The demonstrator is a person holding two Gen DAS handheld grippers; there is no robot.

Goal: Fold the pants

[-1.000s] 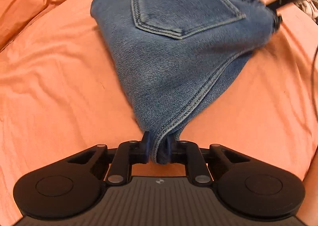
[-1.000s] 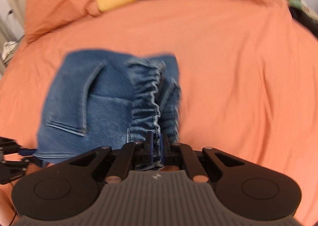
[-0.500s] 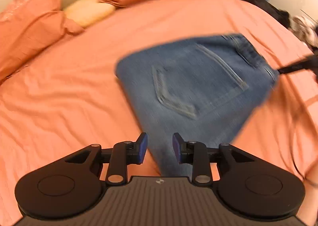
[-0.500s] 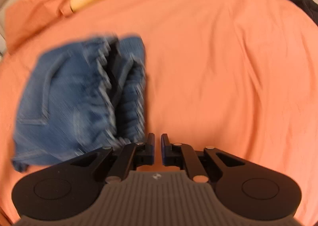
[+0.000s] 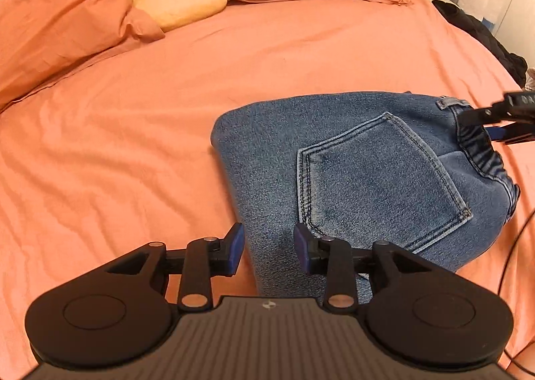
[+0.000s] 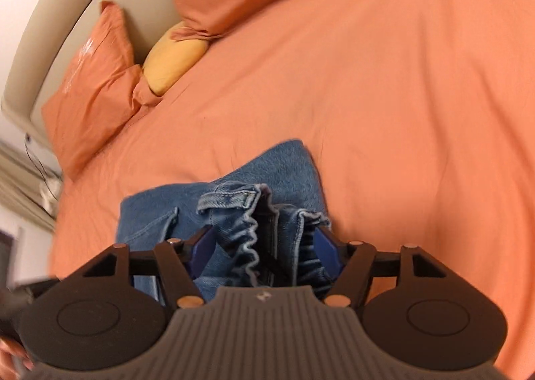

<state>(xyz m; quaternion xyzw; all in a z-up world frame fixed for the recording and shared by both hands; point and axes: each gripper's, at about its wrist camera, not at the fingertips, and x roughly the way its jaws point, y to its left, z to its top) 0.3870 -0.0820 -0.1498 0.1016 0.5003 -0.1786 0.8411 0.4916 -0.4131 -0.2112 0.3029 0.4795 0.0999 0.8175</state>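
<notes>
- Lying folded on the orange bedsheet [image 5: 133, 152], the blue jeans [image 5: 351, 172] are showing a back pocket [image 5: 374, 179] face up in the left wrist view, with the elastic waistband [image 5: 481, 149] turned to the picture's right.
- Hovering over the near edge of the denim, the left gripper [image 5: 268, 248] is standing open; its jaws have just been opening, and its blue pads [image 5: 236, 246] are pressing on nothing, though the cloth's edge is showing in the gap between them.
- Sitting at the head of the bed are two orange pillows [image 5: 60, 19] with a yellow cushion [image 5: 177, 5] between them.
- Reaching in from the right edge of that view, the right gripper [image 5: 495, 122] is sitting just at the waistband.
- Looking down in the right wrist view, which is blurred, the right gripper [image 6: 264, 248] is spread wide, its jaws having just been opening.
- Bunching up between its blue pads [image 6: 326, 248] is the gathered waistband [image 6: 250, 246]; the pads seem to be standing clear of the fabric.
- Spreading beyond the jeans [image 6: 287, 166], the bedsheet [image 6: 401, 112] is running up to the pillows [image 6: 100, 86].
</notes>
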